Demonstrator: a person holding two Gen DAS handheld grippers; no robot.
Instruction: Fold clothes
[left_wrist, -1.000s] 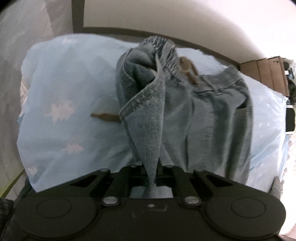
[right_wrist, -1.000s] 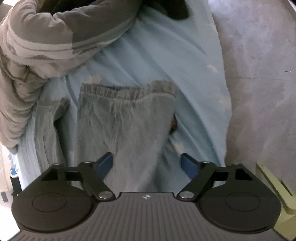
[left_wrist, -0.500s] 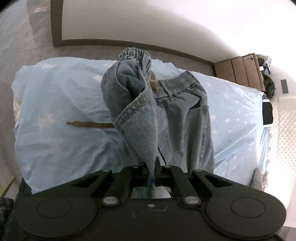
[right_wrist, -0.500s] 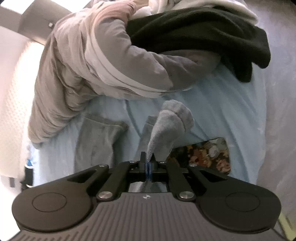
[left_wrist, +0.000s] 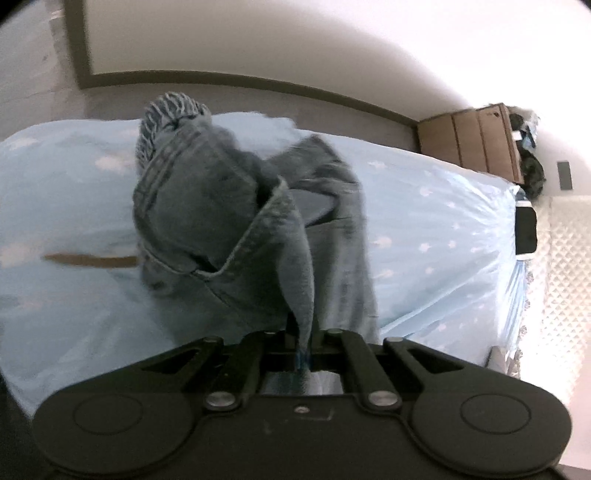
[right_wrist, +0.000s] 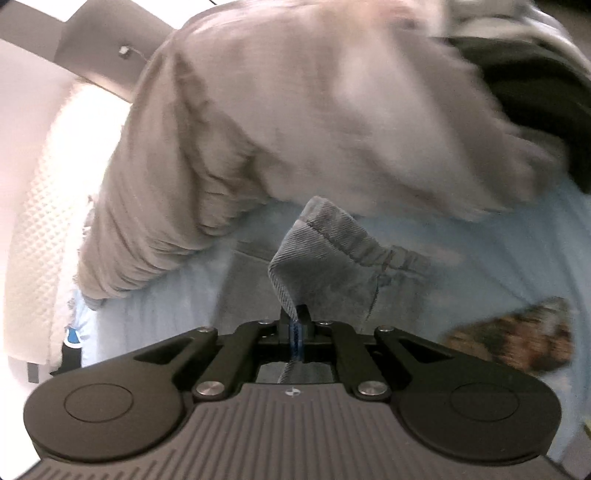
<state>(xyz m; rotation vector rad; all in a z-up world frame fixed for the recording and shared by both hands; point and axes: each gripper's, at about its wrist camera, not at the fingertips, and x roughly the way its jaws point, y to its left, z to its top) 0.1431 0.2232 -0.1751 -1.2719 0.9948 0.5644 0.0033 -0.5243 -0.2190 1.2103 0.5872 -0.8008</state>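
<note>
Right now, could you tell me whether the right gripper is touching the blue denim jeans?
Touching. In the right wrist view, the right gripper is shut on a fold of the blue denim jeans, whose cloth runs straight in between the closed jaws.

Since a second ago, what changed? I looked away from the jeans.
The right gripper closed its open fingers on the jeans' edge and lifted it; the left gripper raised its corner too. The left grip stayed shut on denim; the blue sheet and grey pile stayed put.
</note>
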